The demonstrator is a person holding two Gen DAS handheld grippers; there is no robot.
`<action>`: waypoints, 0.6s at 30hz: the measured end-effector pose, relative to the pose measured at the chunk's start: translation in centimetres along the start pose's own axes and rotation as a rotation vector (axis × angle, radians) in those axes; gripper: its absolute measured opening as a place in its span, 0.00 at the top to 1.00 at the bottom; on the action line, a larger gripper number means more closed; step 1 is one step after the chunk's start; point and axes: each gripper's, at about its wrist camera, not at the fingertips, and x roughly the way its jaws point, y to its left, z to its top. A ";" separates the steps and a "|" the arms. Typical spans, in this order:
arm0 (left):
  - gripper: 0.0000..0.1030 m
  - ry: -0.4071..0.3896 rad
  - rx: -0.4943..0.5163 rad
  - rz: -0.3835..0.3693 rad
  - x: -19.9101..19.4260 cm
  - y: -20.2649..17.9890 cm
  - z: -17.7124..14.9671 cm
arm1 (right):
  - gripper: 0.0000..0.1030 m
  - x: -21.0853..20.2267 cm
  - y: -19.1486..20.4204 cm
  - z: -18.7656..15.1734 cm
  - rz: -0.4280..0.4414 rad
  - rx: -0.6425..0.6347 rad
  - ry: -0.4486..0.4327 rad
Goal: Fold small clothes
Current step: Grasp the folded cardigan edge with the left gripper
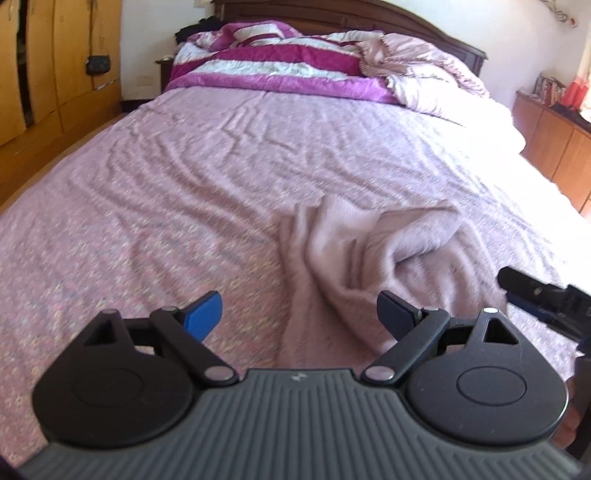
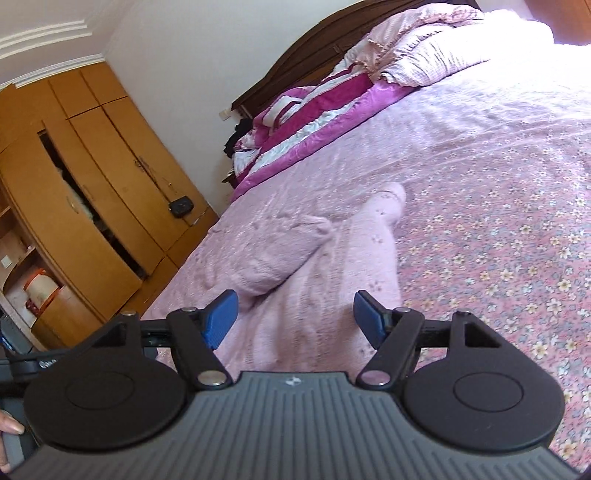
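Both claws gape empty above pink garment (image 1: 354,251) on bedspread (image 1: 147,192).

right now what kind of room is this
Most likely a home bedroom. A large bed with a dark wooden headboard fills the view, a rumpled pink and white striped quilt lies at its head, and a wooden wardrobe stands along the wall beside it.

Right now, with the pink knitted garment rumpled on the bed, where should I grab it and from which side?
Probably the raised fold of the pink knitted garment, on its right part as the left wrist view shows it. It stands up off the bedspread, so open fingers can straddle it from above. The flatter stretch nearer the cameras offers little to pinch.
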 end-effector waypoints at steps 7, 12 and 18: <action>0.10 -0.053 0.108 -0.082 2.0 -3.4 1.7 | 0.22 1.5 -1.4 0.8 -0.031 0.045 -0.005; 0.11 -0.079 0.207 -0.091 4.9 -6.1 2.0 | 0.20 2.2 -2.4 0.5 -0.038 0.073 -0.002; 0.23 -0.114 0.258 -0.091 7.3 -7.7 1.9 | 0.19 3.4 -3.2 0.0 -0.049 0.085 0.014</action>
